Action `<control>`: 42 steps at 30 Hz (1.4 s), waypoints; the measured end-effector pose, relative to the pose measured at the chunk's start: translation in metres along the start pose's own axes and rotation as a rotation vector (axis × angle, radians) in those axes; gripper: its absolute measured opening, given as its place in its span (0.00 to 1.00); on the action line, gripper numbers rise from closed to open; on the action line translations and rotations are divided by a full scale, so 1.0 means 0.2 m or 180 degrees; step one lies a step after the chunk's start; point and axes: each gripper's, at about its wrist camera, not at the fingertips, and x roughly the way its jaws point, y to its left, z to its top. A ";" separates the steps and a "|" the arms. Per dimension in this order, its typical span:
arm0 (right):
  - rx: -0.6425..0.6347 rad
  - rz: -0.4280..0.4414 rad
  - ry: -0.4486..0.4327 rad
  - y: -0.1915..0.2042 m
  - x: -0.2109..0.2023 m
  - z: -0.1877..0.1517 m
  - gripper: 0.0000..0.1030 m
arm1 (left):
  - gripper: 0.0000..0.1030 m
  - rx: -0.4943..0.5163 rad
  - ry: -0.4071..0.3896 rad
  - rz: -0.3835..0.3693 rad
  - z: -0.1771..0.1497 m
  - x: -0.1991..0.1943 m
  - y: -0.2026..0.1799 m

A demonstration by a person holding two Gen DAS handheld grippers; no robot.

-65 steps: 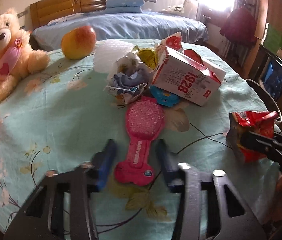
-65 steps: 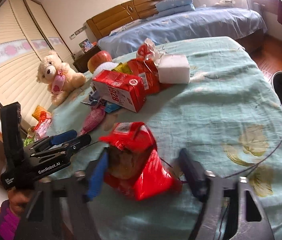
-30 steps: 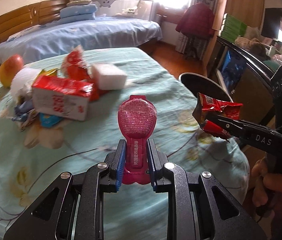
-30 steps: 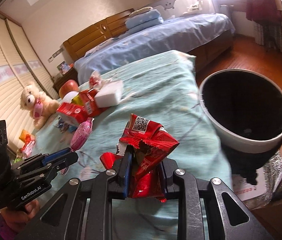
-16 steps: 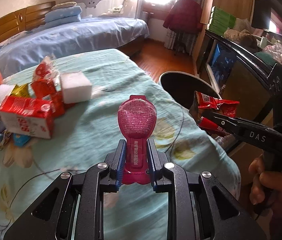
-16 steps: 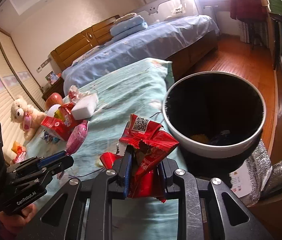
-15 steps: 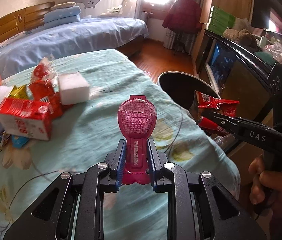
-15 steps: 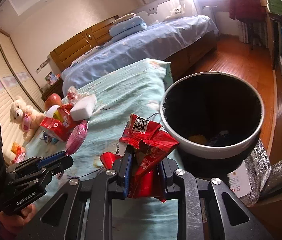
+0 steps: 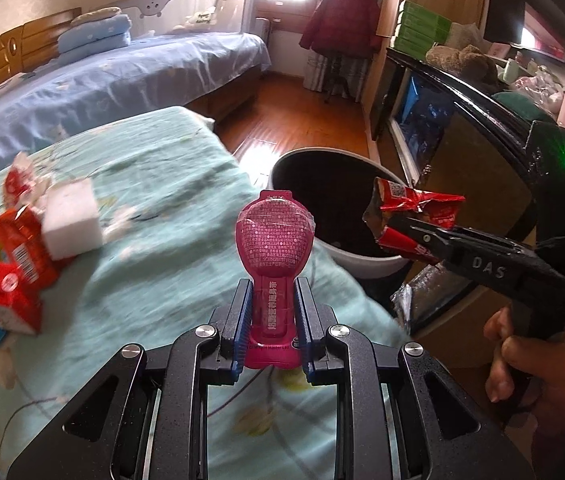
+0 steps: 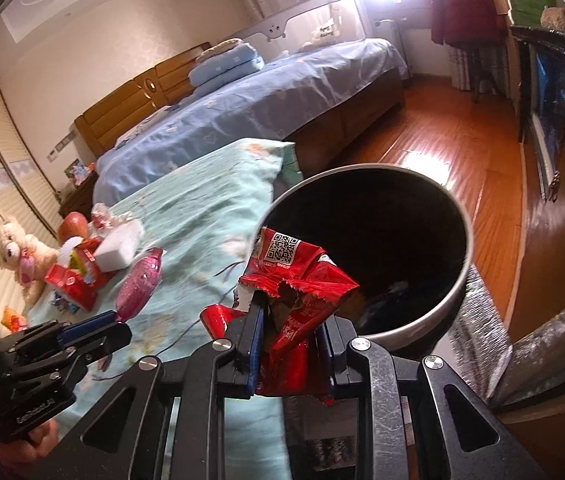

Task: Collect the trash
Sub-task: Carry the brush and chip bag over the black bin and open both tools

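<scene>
Two grippers, one item each: left gripper [image 9: 271, 330] clamps pink packet [image 9: 273, 246], right gripper [image 10: 289, 350] clamps red wrapper [image 10: 296, 280]; one bin [image 10: 422, 322].

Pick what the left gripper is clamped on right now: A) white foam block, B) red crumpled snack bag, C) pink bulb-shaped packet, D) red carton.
C: in the left wrist view the left gripper has its blue pads pressed on the narrow stem of the pink bulb-shaped packet; the red crumpled snack bag sits in the right gripper instead.
</scene>
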 end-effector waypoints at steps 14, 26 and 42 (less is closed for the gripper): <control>0.0090 -0.0119 0.0041 -0.17 0.08 0.11 0.23 | 0.19 0.0119 0.0117 -0.0114 0.15 0.18 -0.14; 0.0169 -0.0127 0.0087 -0.26 0.14 0.17 0.23 | 0.19 0.0162 0.0215 -0.0170 0.23 0.29 -0.18; 0.0234 -0.0161 0.0203 -0.34 0.21 0.21 0.26 | 0.19 0.0166 0.0314 -0.0212 0.31 0.39 -0.22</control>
